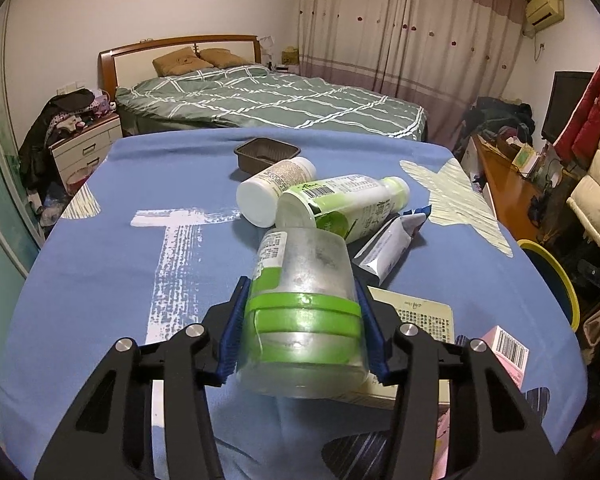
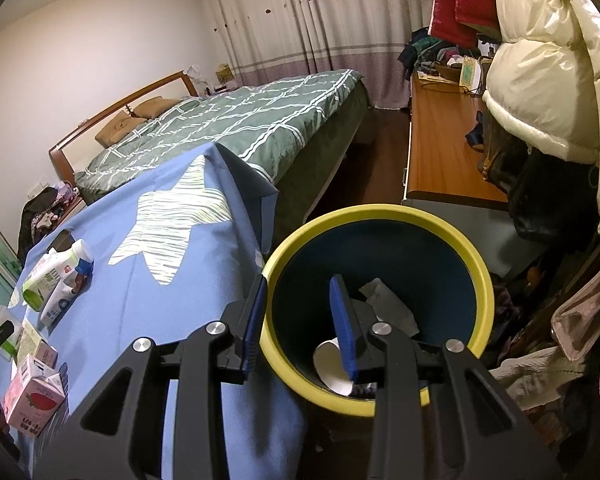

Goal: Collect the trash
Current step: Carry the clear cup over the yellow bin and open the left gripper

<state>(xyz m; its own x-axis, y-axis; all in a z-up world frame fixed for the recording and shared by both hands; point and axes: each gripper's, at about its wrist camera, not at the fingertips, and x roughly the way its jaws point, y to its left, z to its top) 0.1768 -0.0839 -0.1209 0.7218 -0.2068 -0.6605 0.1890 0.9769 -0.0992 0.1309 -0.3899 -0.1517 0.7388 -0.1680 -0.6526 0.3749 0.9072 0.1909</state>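
My left gripper (image 1: 300, 300) is shut on a clear plastic cup (image 1: 304, 264) with green bands, which lies on its side; both blue pads press its wall. Beyond it on the blue cloth (image 1: 100, 260) lie a white bottle (image 1: 268, 192), a green-and-white bottle (image 1: 340, 204), a foil wrapper (image 1: 392, 244) and a brown tray (image 1: 266, 152). A pink carton (image 1: 508, 350) stands at the right. My right gripper (image 2: 299, 284) hangs open and empty over the near-left rim of the yellow-rimmed bin (image 2: 380, 212). The bin holds a white cup (image 2: 328, 364) and crumpled paper (image 2: 392, 304).
A flat printed box (image 1: 424, 316) lies under the held cup's right side. The bin stands on the floor at the table's right edge. A bed (image 1: 280, 96) lies behind the table, a wooden desk (image 2: 440, 152) and hanging coats (image 2: 540, 80) to the right.
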